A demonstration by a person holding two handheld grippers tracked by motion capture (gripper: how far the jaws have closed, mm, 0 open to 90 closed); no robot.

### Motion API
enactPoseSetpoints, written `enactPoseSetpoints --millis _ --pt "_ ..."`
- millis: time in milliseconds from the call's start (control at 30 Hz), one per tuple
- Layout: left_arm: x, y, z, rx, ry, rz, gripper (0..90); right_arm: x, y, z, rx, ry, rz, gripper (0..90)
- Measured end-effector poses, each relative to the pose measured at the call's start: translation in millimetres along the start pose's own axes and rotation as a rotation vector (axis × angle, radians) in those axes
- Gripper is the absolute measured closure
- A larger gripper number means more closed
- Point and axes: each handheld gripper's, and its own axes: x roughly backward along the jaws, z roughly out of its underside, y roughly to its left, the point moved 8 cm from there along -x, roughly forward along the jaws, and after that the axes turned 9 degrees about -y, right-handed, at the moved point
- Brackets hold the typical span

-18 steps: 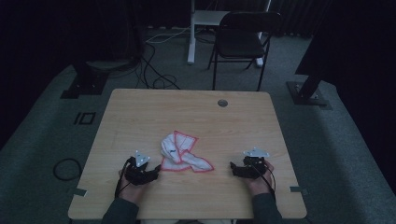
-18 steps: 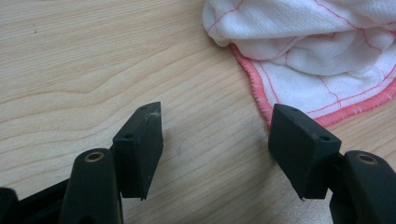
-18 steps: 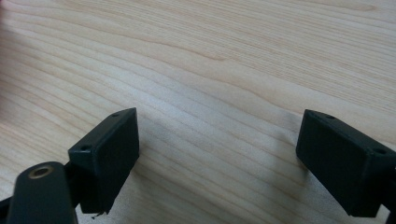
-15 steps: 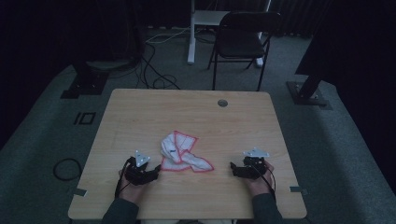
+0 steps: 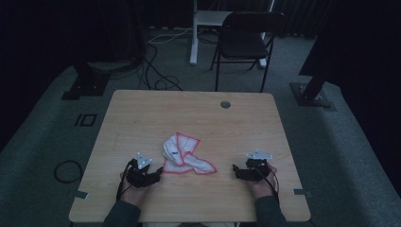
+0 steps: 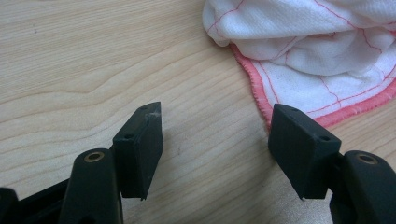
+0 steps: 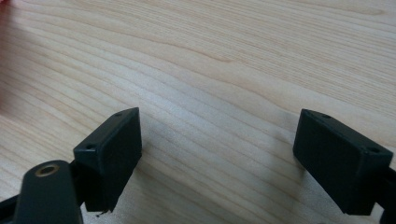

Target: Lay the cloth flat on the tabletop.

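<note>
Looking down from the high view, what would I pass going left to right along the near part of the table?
Left gripper, jaws apart, just short of the cloth → crumpled white cloth with red edging → bare wooden table → right gripper, jaws apart.

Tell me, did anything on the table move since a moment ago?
No, nothing visibly moved. The left gripper and the right gripper stay open on the table, and the crumpled white cloth lies between them as before, with nothing holding it.
</note>
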Motion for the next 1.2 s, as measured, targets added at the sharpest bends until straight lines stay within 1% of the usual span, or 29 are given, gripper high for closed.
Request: enactPoseSetpoints --millis 233,333,367,467,567,633,667,800,1000,1200 --pt "0.5 -0.3 0.1 0.000 -0.002 0.002 36.9 0.1 -0.2 -0.5 -0.001 -0.006 0.003 18.5" --pt "1.9 -0.5 -0.2 0.005 0.004 0.001 42.5 0.1 -0.2 -0.5 -0.002 -0.006 0.002 18.8" --pt "2.1 -0.3 -0.2 0.007 0.004 0.000 44.3 0.2 0.1 -0.6 0.001 -0.008 -0.002 20.3" --pt "2.4 0.6 -0.3 0.012 0.006 -0.002 45.9 1.3 1.4 -0.8 0.009 -0.014 -0.017 25.4" --pt "3.4 1.2 -0.4 0.024 0.007 0.002 48.0 3.2 2.1 -1.5 0.010 -0.017 -0.014 35.0" --pt "4.0 0.7 -0.8 0.049 0.004 0.019 50.1 4.2 3.7 -1.7 0.022 -0.021 -0.020 39.1" --pt "4.2 0.7 -1.0 0.057 0.002 0.026 50.3 4.3 4.7 -2.1 0.033 -0.022 -0.024 40.8" --pt "6.1 2.4 -2.3 0.060 -0.006 0.019 51.8 5.8 10.7 -3.7 0.046 -0.025 -0.042 44.7" --pt "7.8 4.6 -1.5 0.064 -0.001 0.015 54.1 12.9 23.8 -12.3 0.072 -0.062 -0.077 51.3" --pt "8.4 4.1 -2.2 0.062 -0.006 0.015 54.1 21.2 35.7 -24.5 0.075 -0.109 -0.116 57.4"
